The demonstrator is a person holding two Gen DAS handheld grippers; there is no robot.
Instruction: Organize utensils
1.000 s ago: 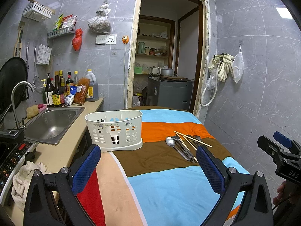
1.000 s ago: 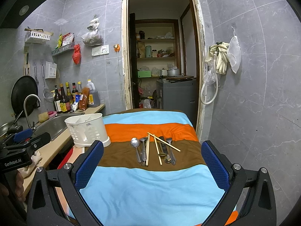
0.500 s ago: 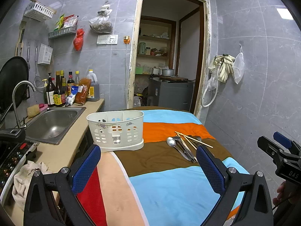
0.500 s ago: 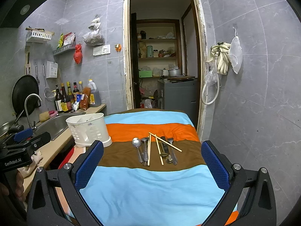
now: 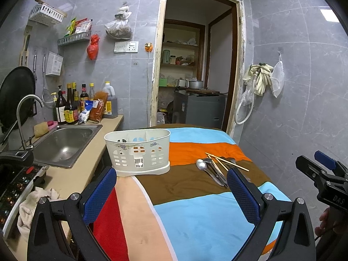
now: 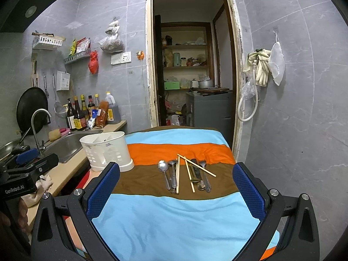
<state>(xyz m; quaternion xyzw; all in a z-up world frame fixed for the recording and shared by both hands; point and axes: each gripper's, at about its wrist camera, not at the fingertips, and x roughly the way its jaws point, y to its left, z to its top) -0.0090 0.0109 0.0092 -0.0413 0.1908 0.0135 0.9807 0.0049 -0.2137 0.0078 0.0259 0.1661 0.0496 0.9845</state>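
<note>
Both grippers hang above the near end of the striped cloth-covered surface [image 6: 174, 217], and neither holds anything. The right gripper [image 6: 176, 187] has its blue-padded fingers [image 6: 248, 192] spread wide and released. The left gripper [image 5: 171, 192] shows the same, with its fingers [image 5: 99, 192] parted and nothing between them.

The task's things lie on the brown stripe: a loose row of metal spoons [image 6: 163, 167], further metal cutlery [image 6: 203, 178] and pale wooden chopsticks [image 6: 178, 174]. In the right wrist view this group sits straight ahead of the right gripper, centred in the gap between its fingers and further off. In the left wrist view the same group [image 5: 214, 167] lies ahead and to the right, partly hidden behind the right-hand finger.

Long axes: most pieces run near to far, roughly in line with the right gripper's approach. One chopstick [image 6: 199, 166] lies crosswise over the others, on a diagonal. The spoon bowls point to the far side.

The white perforated plastic utensil caddy [image 5: 138, 152] stands upright at the left edge of the cloth, beside the steel sink [image 5: 63, 143]. It is directly ahead of the left gripper and well left of the cutlery.

Judgement: the right gripper is the better placed for a first pick. The pieces touch or overlap, so separating one cleanly is the likely difficulty.
</note>
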